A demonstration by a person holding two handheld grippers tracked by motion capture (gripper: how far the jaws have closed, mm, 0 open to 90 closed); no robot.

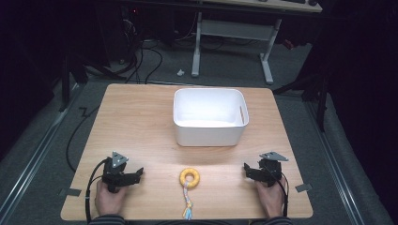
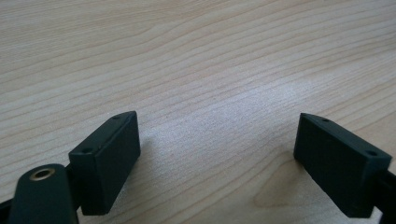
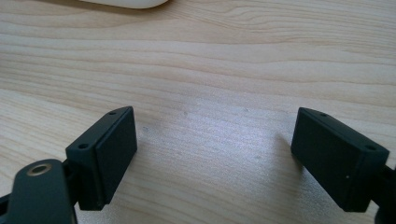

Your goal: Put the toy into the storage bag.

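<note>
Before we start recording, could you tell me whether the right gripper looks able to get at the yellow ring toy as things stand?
Probably yes: the right gripper is open, and bare table separates it from the yellow ring toy.

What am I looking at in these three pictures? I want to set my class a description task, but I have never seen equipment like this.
There is no robot here: a person holds a hand-operated two-jaw gripper in each hand. The high view looks down on a wooden table. The left gripper and right gripper rest near the person's edge. Between them lies a yellow ring toy with a braided rope tail. Farther back stands an empty white bin. The other two pictures come from a camera riding on each gripper, looking along its black jaws at the wood. Both pairs of jaws stand wide apart with nothing between them, so nothing is held.
</note>
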